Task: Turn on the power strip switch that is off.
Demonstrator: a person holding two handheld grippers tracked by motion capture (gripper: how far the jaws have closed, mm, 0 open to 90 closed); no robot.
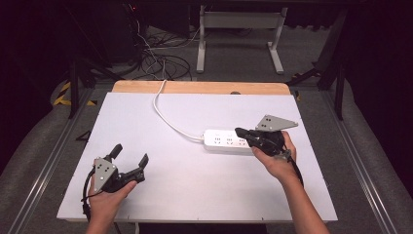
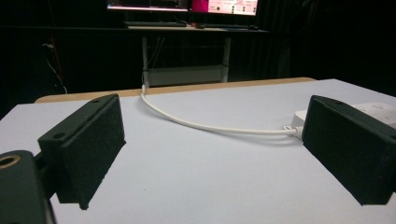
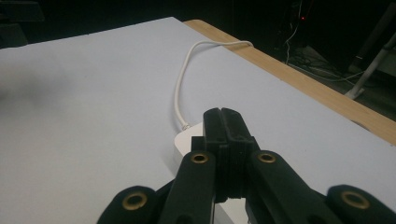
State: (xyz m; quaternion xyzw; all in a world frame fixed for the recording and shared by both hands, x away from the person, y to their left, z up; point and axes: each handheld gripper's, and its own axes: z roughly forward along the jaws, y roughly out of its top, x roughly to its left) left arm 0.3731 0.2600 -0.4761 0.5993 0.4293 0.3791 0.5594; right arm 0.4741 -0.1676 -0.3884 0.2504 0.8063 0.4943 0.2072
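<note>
Power strip [image 1: 228, 141] lies flat directly under right gripper [image 1: 242, 132], whose jaws are pressed together, empty. Left gripper [image 1: 129, 155] gapes wide, well apart. Strip likely rigid, light, smooth; grasp across narrow sides.

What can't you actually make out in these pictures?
- Power strip: its right end, in the high view, is covered by the right gripper and hand.
- Sockets: too small to tell their type or the switch.
- White cable: drops behind the table's far edge; its plug is hidden.
- Left gripper view: a jaw blocks most of the strip.
</note>
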